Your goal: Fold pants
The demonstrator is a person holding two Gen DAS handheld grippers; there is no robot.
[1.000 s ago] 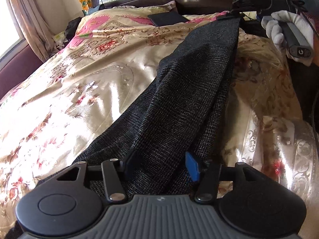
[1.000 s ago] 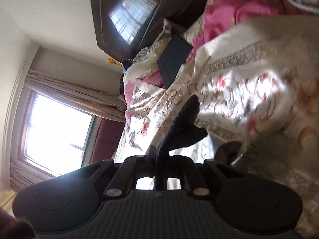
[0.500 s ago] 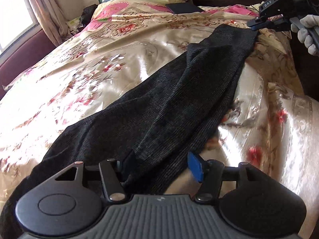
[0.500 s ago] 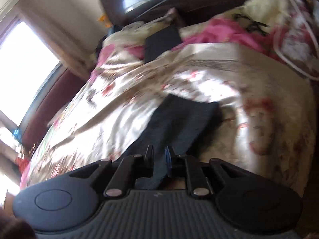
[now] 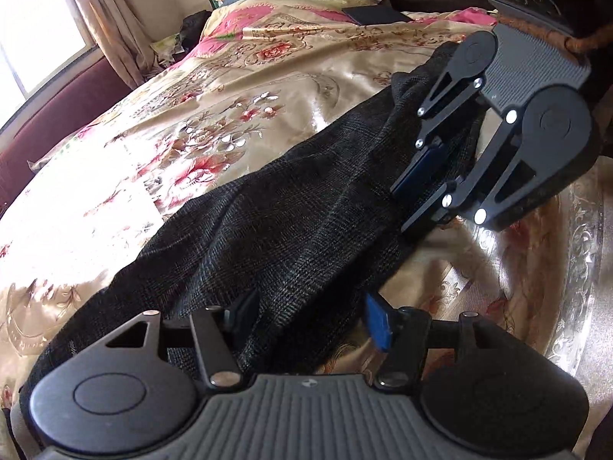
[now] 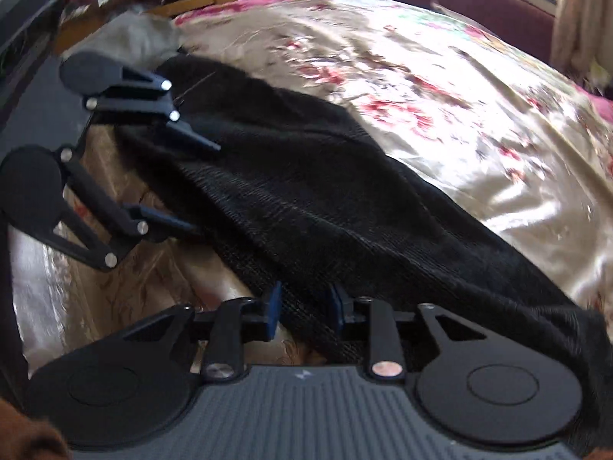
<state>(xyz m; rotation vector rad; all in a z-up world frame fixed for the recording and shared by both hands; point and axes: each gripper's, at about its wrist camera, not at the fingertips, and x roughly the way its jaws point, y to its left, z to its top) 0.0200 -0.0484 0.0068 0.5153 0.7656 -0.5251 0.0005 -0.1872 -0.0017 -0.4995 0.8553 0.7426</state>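
- The right gripper (image 5: 425, 199) is now seen close in the left wrist view, low over the near stretch of the pants (image 5: 276, 226); a second ago it was held far off by a gloved hand near the headboard.
- The right wrist view has been rolled from sideways to upright and now faces the left gripper (image 6: 199, 188).
- The right jaws have just been opening; dark cloth lies between them without being pinched.
- The raised far end of the pants has been laid down onto the bedspread (image 5: 237, 88).
- The left jaws are spread slightly wider over the cloth.
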